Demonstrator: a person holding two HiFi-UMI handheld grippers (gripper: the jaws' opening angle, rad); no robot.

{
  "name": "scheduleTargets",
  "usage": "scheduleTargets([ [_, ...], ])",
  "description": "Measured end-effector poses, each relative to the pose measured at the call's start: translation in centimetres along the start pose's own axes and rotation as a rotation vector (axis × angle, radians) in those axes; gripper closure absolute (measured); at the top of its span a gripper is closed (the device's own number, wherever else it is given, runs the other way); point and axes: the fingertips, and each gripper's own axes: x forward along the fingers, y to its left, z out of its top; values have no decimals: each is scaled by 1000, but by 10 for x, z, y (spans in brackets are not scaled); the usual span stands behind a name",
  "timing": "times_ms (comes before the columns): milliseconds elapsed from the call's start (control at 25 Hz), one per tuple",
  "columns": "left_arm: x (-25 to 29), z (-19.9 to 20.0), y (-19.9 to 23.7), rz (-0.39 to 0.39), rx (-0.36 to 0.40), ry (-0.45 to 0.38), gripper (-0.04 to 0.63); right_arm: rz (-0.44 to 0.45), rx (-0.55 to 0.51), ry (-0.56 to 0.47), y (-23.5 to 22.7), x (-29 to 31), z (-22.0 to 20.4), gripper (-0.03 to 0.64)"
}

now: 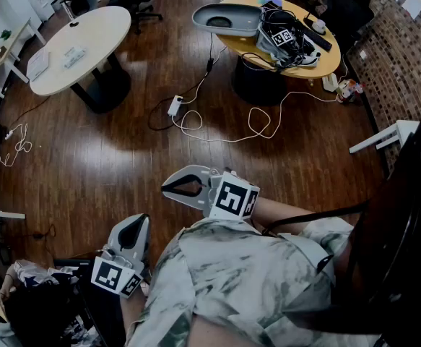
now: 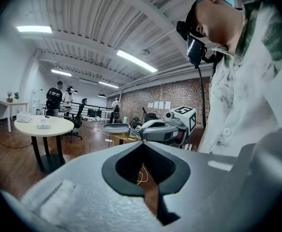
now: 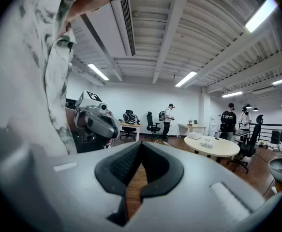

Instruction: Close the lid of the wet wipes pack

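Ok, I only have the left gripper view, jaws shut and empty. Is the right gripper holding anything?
Observer: No; in its own view the right gripper has its jaws together, nothing between them.
Operator: Any wipes pack in front of me?
Observer: None I can make out; the head view shows wood floor ahead of the left gripper.
Operator: Anything on that floor?
Observer: A white power strip with cables, between the white table and the yellow table.

Dark wood floor (image 1: 123, 150), white round table (image 1: 102, 27), yellow table (image 1: 327, 61), brick wall (image 1: 405, 56), strip lights (image 2: 136, 61).
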Motion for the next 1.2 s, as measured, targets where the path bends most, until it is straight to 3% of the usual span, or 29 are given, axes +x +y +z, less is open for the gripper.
scheduleTargets([
  [1200, 67, 9, -3, 24, 9, -13, 594, 12, -6, 13, -46, -46, -27, 611],
])
